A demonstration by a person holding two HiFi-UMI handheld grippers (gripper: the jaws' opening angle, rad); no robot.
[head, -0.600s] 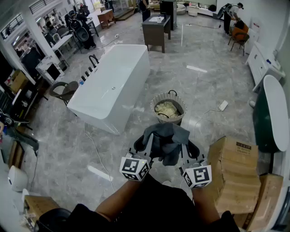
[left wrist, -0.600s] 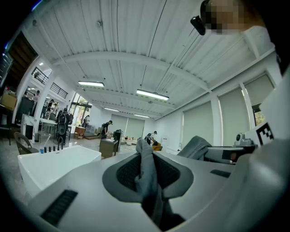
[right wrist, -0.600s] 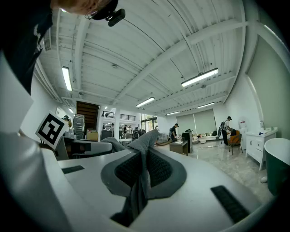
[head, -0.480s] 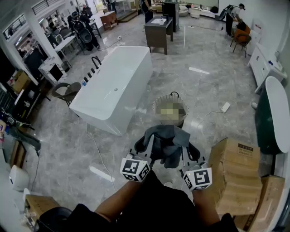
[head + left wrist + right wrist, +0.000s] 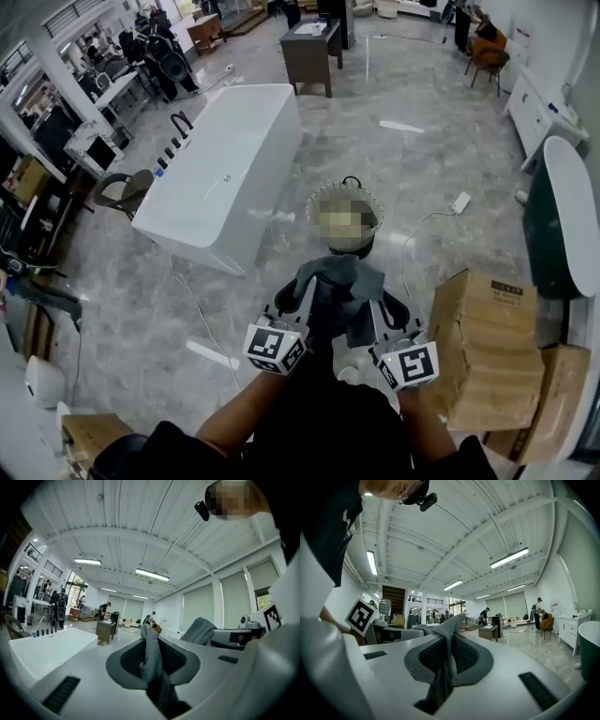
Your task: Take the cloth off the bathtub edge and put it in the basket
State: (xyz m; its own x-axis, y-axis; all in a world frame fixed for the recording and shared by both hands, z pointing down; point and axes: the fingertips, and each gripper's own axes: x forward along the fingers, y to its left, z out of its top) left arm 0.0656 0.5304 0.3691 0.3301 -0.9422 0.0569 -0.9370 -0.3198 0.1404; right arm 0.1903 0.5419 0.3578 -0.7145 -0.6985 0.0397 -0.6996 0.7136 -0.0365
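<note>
Up front, left gripper (image 5: pixel 302 298): held level, jaws clamped on a fold of the grey cloth (image 5: pixel 339 277).
Right gripper (image 5: pixel 377 309): level beside the left one, jaws pinched together on another fold of the cloth.
Cloth: bunched between the 2 grippers and carried in the air, off the bathtub, not yet in the basket.
Boxes (image 5: pixel 483 328): cardboard, stacked on the floor at the person's right.
Basket (image 5: pixel 314 217): round with a pale rim, on the marble floor just beyond the cloth, between tub and boxes; its contents are blurred.
Power strip (image 5: pixel 459 202): white, on the floor right of the basket, cable trailing.
Bathtub (image 5: pixel 220 178): white, rectangular, freestanding, left of the basket and apart from it; dark taps along its far-left rim.
Cabinet (image 5: pixel 312 47): dark, beyond the tub.
Far end: people among showroom furniture.
</note>
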